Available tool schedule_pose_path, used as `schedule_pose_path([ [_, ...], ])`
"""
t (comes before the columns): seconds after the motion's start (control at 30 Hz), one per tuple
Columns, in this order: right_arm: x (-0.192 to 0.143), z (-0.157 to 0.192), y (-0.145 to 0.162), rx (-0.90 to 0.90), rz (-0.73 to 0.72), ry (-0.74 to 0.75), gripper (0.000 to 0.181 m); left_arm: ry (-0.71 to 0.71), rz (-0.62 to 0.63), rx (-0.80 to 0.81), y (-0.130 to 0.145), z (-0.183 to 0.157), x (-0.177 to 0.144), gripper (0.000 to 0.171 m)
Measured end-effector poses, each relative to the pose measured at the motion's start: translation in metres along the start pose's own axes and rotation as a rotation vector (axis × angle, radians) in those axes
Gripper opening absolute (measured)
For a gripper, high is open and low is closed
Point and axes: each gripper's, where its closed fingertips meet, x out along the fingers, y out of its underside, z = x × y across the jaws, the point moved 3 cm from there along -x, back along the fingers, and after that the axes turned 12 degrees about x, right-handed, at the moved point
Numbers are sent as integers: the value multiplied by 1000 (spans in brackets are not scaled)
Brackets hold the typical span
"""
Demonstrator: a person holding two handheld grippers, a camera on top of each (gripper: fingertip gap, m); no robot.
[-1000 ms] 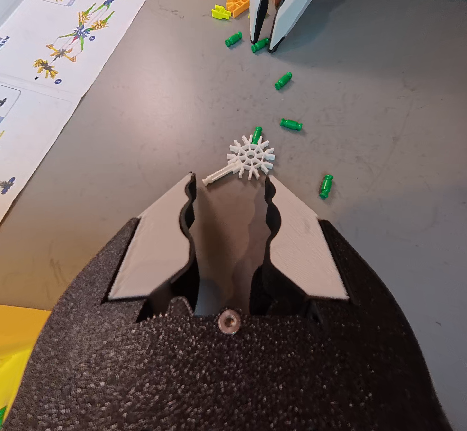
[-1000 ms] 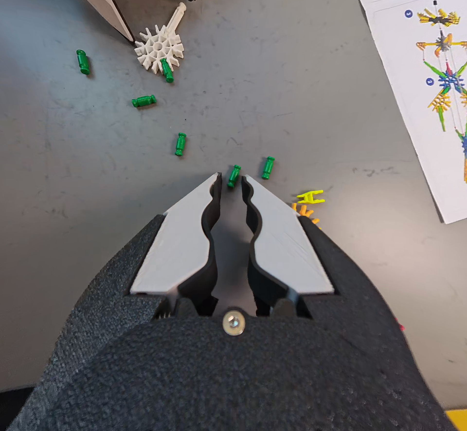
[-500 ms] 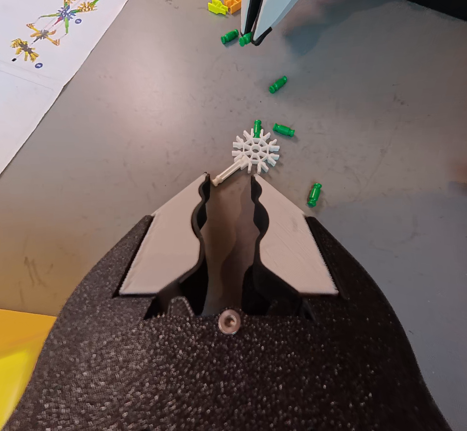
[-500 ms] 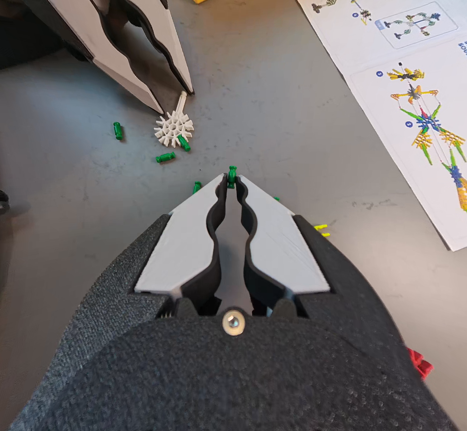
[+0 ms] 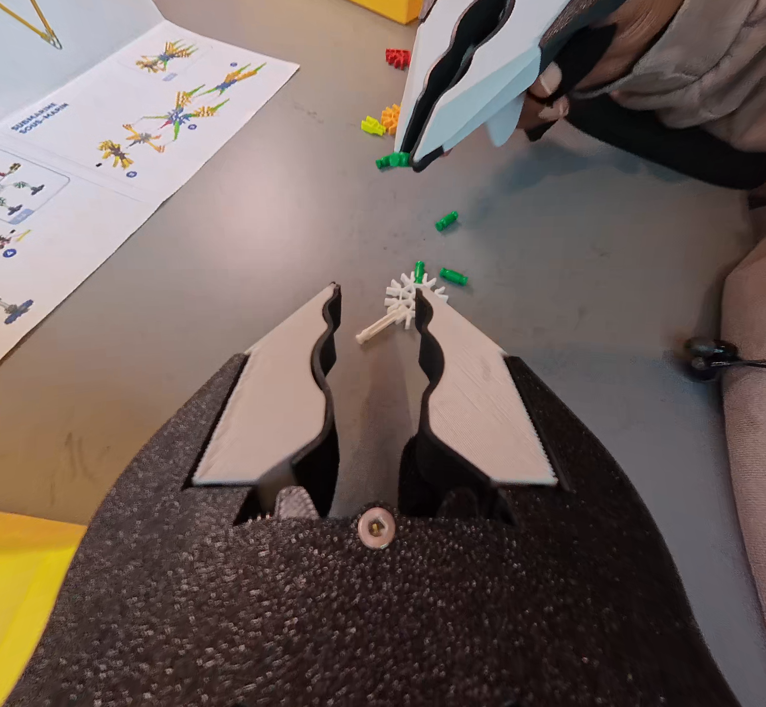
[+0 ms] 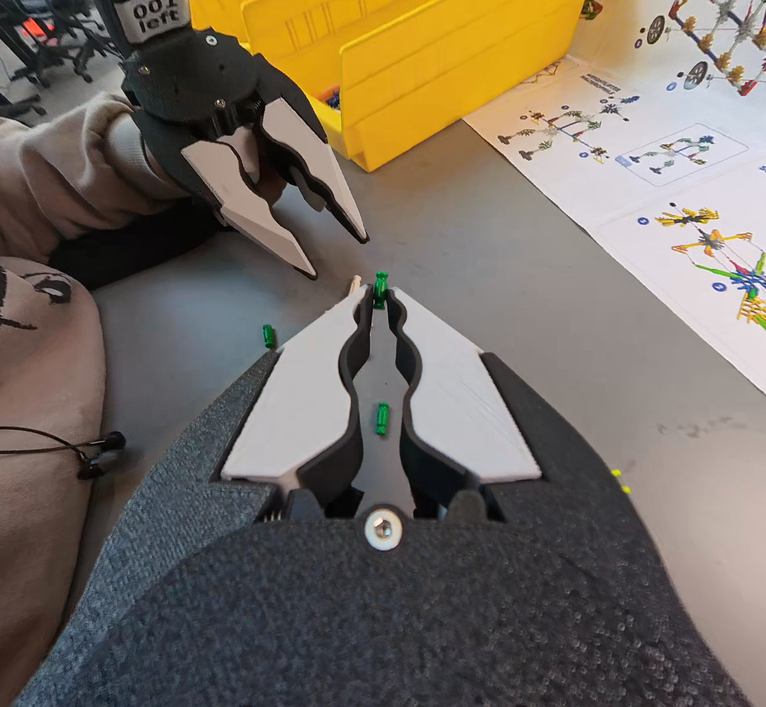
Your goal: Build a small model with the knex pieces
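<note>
My left gripper [image 5: 377, 292] is open and empty above the grey table. A white snowflake connector [image 5: 401, 300] lies by its right fingertip, with a white rod [image 5: 375, 328] and a green rod [image 5: 419, 271] plugged into it. My right gripper [image 6: 379, 293] is shut on a small green rod [image 6: 380, 286] at its tips and holds it off the table. In the left wrist view the right gripper [image 5: 408, 160] is farther back with that rod [image 5: 391, 160]. In the right wrist view the left gripper [image 6: 335, 255] is just beyond it, jaws apart.
Loose green rods [image 5: 447, 220] [image 5: 454, 276] [image 6: 381, 417] [image 6: 268, 334] lie on the table. Red [image 5: 396, 59], orange [image 5: 389, 117] and yellow-green [image 5: 371, 125] pieces lie farther back. Yellow bins [image 6: 414, 44] stand behind, instruction sheets [image 5: 145, 127] [image 6: 663, 189] to the side. A person's sleeves and cord ends [image 5: 704, 355] flank the area. Tip to tip, the grippers are about 7 cm apart. From the left gripper's tips to the white snowflake connector [image 5: 401, 300] is close to 4 cm.
My right gripper shut on a green rod, lifted it off the table and carried it toward the left gripper. My left gripper rose and tilted; the snowflake connector now lies by its right fingertip.
</note>
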Motion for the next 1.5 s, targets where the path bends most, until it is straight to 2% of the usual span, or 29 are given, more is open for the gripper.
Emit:
schedule_pose_path([
  [0.2,11,19,-1,39,-42,-88,5,116,-186,-77,-26,-15,-5,33],
  [0.37,14,19,7,24,20,-66,5,160,-232,-185,-28,-8,-11,29],
  [0.5,20,16,22,43,129,-16,5,125,-162,-167,-18,-4,-8,22],
  [0.63,25,16,39,20,236,27,5,7,17,-15,4,3,-1,22],
  [0.77,26,20,42,-11,268,21,5,42,118,46,19,-4,6,39],
  [0.87,27,23,46,-26,293,17,5,50,189,79,29,-8,11,33],
  [0.93,27,23,47,-38,306,24,5,81,194,107,28,-15,11,21],
  [1.03,25,21,49,-49,319,35,5,124,220,165,29,-26,9,13],
  [1.2,16,13,44,-45,313,58,5,207,219,156,30,-36,5,13],
  [1.5,11,22,55,-19,402,1,5,165,206,141,25,-37,14,24],
])
